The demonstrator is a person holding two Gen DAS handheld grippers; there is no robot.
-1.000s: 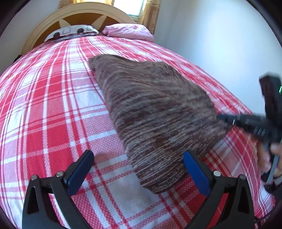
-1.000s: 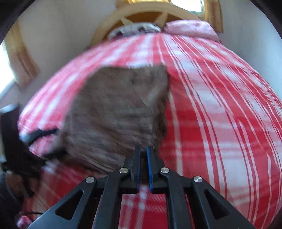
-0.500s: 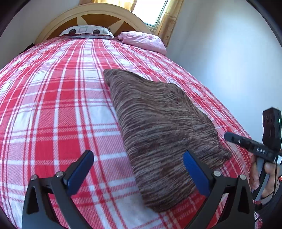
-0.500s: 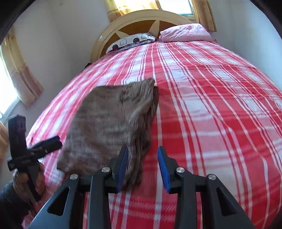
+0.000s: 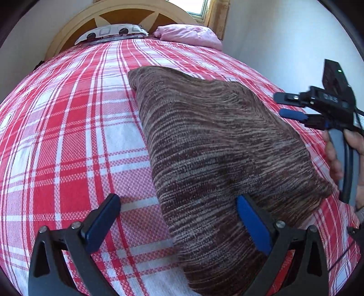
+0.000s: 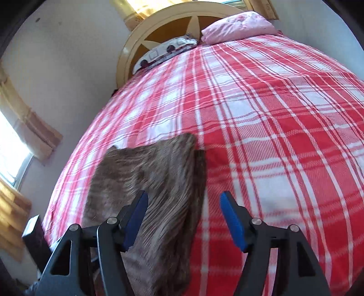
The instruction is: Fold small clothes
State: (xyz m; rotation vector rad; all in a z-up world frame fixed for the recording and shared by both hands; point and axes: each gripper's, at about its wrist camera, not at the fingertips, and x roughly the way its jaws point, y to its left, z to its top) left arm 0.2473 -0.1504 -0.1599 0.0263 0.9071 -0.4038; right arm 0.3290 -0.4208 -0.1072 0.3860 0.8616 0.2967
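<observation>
the brown striped knit garment lies folded flat on my bed's red and white plaid blanket, toward the near right part of the bed as my left claw's camera sees it, its long edge running away toward the headboard. my left claw hangs just above the near end of the garment with its blue pads spread wide; the right pad sits over the knit fabric and the left pad over bare blanket, and nothing is pinched between them. my right claw shows at the right edge of that view, over the far right side of the garment, with my fingers wrapped round its handle. its jaws have just been opening, and they now stand clearly apart with nothing between them.

from the right claw's own camera, the right claw is open over the blanket: its left pad overlaps the garment's edge in the picture, its right pad is over red plaid. i cannot tell whether either pad touches the cloth. a patterned pillow and a pink pillow lie at the head of the bed, well apart from the garment.
</observation>
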